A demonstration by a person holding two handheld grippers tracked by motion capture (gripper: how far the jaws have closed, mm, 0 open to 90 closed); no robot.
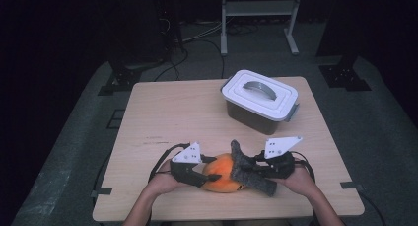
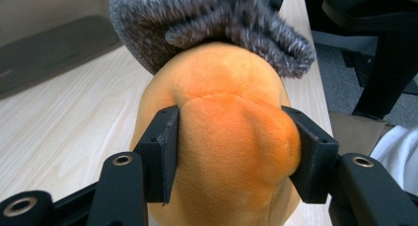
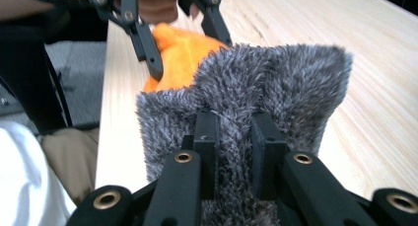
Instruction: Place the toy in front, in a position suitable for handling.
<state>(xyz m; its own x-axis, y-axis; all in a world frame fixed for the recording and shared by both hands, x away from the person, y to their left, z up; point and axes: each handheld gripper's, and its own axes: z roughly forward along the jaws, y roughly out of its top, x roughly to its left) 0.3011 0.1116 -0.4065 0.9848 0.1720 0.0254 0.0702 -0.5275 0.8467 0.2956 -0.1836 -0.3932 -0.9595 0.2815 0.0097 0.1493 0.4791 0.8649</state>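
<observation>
Near the front edge of the counter (image 1: 162, 112), pretty much centered between the person's hands, sits an orange plush ball (image 1: 223, 174) with a fuzzy grey cloth (image 1: 245, 170) draped against its right side. Left hand-held gripper (image 1: 203, 175) has its two black jaws spread fairly wide and pressed into the plush from both sides, you can see the fabric bulging between them in the left gripper view (image 2: 236, 157). Right hand-held gripper (image 1: 260, 170) is nearly closed, pinching a fold of that grey cloth (image 3: 236, 107) between its jaws, so it's got a tight hold on a thin bunch of fuzz. Orange plush (image 3: 180, 53) peeks out just behind the cloth there, with the other gripper clamped on it. Farther back on the right side of the counter, well apart from all this, is a storage box with a white lid (image 1: 260, 94) and a grey handle, lid on.
</observation>
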